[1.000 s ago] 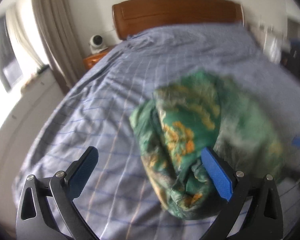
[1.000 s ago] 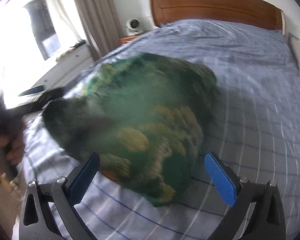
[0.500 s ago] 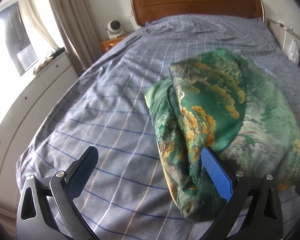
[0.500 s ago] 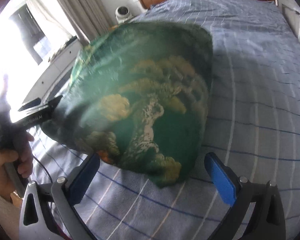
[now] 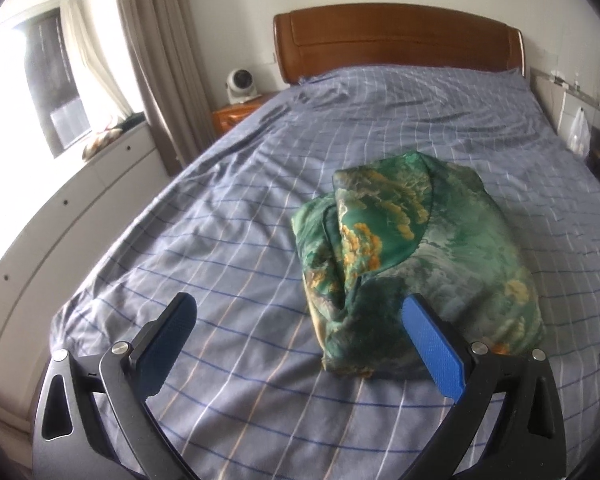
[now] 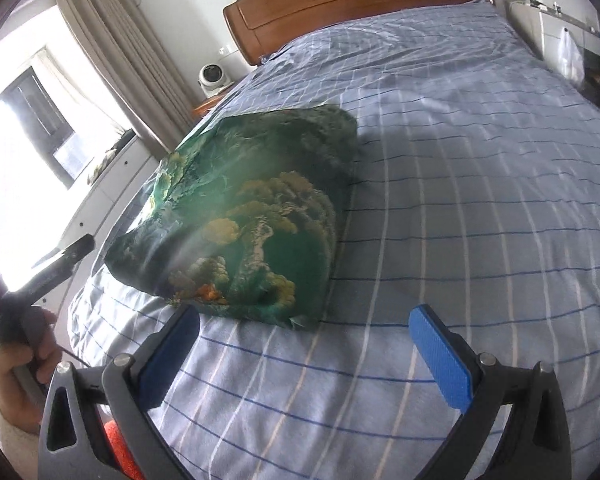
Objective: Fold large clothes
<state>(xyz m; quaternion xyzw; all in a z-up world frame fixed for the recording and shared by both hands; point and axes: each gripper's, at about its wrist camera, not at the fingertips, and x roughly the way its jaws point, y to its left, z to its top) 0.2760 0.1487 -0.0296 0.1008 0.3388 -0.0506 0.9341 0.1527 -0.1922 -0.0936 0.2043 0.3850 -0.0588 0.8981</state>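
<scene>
Two sets of tongs hang low over the near end of the bed, both spread wide with nothing between their blue pads. From the left tongs point(image 5: 300, 320) the view runs straight up the mattress; their right finger point(image 5: 432, 350) overlaps the near edge of the garment, though whether it touches the cloth I cannot tell. From the right tongs point(image 6: 304, 332) the view is tilted, and a bare hand point(image 6: 20, 376) at the far left grips the dark handle of the other tool.

Folded into a thick, roughly rectangular bundle, the green garment point(image 5: 412, 256) lies on the near half of the bed, right of centre in the left view. Its fabric looks smooth and slightly glossy, printed with yellow-orange patches and pale grey streaks; layered edges bunch along its left side, while the top face lies fairly flat.

Under it is a blue-grey checked bedsheet point(image 5: 220, 240), softly wrinkled. Far off stand a polished wooden headboard point(image 5: 396, 40), a small white fan point(image 5: 238, 85) on a nightstand, and a beige curtain point(image 5: 156, 60).
</scene>
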